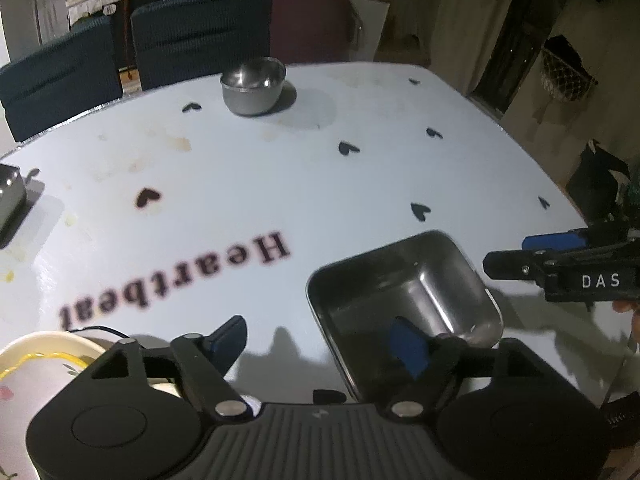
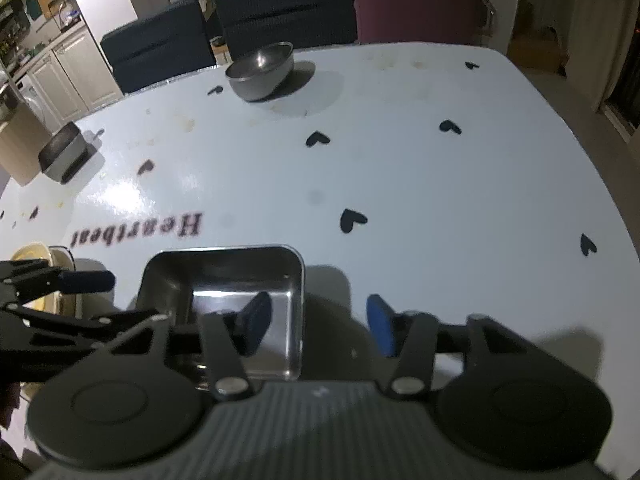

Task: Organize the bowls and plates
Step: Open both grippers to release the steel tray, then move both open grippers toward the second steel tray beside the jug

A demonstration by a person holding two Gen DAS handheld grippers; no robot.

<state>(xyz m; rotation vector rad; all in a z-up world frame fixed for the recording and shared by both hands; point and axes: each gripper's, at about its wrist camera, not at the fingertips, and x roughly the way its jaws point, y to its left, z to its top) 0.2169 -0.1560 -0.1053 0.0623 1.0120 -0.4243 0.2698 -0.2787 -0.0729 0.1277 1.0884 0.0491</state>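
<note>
- Under both claws lies the bench (image 1: 248, 200), white with black hearts and a printed word; every dish sits on it, ahead of or beside the claws.
- Directly below and between the two claws is the square steel tray (image 1: 404, 300), flat on the bench. Its sides are near equal, so I see no clear long axis. One corner points away from the left claw, while from the right claw it looks square-on.
- To the left claw's (image 1: 316, 346) left, low and close, is a cream plate (image 1: 36, 364) with a yellow line. It is just beside that claw's left finger, and far closer to the left hand than to the right.
- Far ahead of both claws, near the bench's far edge, stands a round steel bowl (image 1: 253, 86), upright and well apart from the tray.
- Off to the left claw's far left sits a second steel dish (image 1: 10, 196), mostly cut off by the frame edge.
- The left claw stands wide apart and grips nothing: its right finger hangs over the tray's near-left rim, its left finger over bare bench.
- The right claw (image 2: 318, 322) is likewise spread and empty: its left finger hangs inside the tray, its right finger outside past the right wall, which lies between them.
- My judgement: the tray looks set down, and the next dish is likelier the left hand's, the plate being nearest it.
</note>
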